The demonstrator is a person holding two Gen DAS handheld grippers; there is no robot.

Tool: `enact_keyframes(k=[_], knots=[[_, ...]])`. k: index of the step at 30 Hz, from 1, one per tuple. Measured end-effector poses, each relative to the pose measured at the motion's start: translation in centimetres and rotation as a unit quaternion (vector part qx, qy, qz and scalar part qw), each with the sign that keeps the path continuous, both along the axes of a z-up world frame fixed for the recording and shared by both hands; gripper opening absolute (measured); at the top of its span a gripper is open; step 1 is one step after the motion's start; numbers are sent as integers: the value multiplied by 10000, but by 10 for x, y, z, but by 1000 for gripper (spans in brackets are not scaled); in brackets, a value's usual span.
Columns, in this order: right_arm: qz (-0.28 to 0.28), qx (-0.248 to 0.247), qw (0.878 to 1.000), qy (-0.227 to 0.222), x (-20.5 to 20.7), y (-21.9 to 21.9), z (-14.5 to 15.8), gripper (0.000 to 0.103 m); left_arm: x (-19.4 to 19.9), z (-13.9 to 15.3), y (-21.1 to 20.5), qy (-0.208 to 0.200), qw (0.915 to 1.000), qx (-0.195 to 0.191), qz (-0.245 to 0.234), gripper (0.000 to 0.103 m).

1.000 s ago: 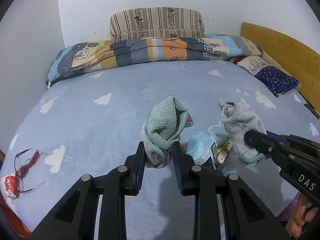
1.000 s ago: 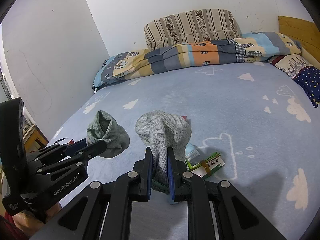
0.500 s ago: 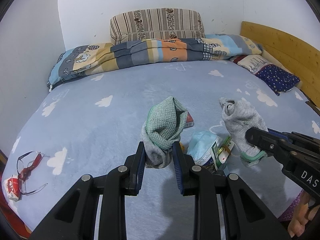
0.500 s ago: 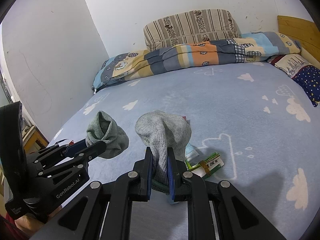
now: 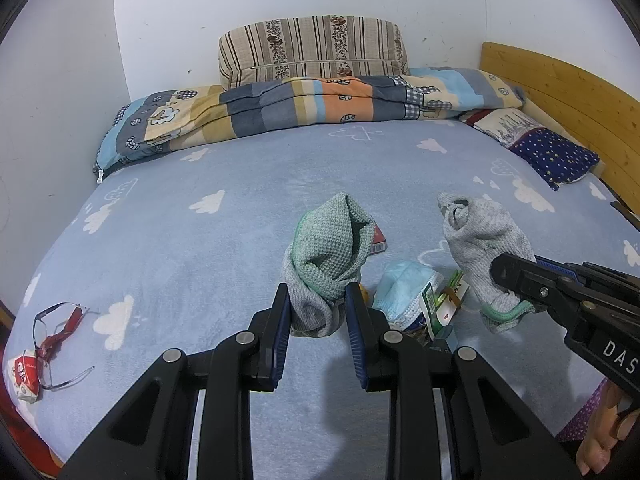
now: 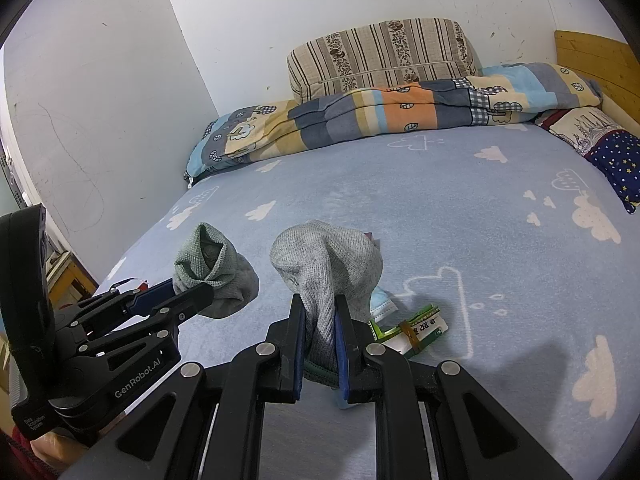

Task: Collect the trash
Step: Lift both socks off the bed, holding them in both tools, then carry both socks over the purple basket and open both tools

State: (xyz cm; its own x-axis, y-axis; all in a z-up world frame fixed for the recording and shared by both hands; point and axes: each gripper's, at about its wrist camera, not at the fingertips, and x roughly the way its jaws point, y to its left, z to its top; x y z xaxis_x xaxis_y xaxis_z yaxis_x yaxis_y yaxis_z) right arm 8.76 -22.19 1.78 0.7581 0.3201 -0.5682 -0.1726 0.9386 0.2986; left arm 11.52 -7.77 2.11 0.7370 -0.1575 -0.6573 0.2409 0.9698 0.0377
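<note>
Two hand-held grippers are over the bed with the light blue cloud-pattern sheet (image 5: 200,264), and each one holds one sock, so two socks are counted.

The left gripper (image 5: 316,312) is closed on the green and grey knitted sock (image 5: 326,256), which is pinched between the two blue pads and stands up above them. In the right wrist view the same gripper (image 6: 196,296) appears at about 9 o'clock with this sock (image 6: 212,272) at its tip.

The right gripper (image 6: 320,332) is clamped on the light grey knitted sock with a green cuff (image 6: 328,264); the cuff hangs below the pads. In the left wrist view this gripper (image 5: 516,284) comes in from 3 o'clock with its sock (image 5: 480,240).

On the sheet between the two socks lies a small pile of trash: one crumpled light blue face mask (image 5: 404,292), one green and white paper box with a brown band (image 6: 416,328), and one small red packet (image 5: 378,240), partly hidden behind the green sock.

At 8 o'clock in the left view lie one pair of thin-framed glasses (image 5: 52,328) and one red and white wrapper (image 5: 22,372) touching it. At 12 o'clock are one striped pillow (image 5: 312,48) and one folded patchwork quilt (image 5: 300,108); at 2 o'clock is one dark blue starred pillow (image 5: 556,156).
</note>
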Motion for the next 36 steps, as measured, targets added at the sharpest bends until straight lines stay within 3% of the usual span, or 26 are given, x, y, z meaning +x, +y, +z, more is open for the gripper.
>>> enact_keyframes(k=[14, 22, 31, 36], knots=[[-13, 45, 10000, -6, -2, -1, 1, 13, -1, 3, -7, 14, 9999, -85, -83, 26], [-360, 463, 9981, -163, -28, -26, 17, 13, -12, 14, -25, 146, 9944, -672, -808, 26], [-1080, 1061, 9878, -373, -120, -93, 23, 13, -50, 25, -72, 341, 9702, -1152, -2107, 26], [-1663, 1088, 9793, -397, -186, -144, 26, 13, -94, 34, -125, 520, 9478, -1251, -2886, 26]])
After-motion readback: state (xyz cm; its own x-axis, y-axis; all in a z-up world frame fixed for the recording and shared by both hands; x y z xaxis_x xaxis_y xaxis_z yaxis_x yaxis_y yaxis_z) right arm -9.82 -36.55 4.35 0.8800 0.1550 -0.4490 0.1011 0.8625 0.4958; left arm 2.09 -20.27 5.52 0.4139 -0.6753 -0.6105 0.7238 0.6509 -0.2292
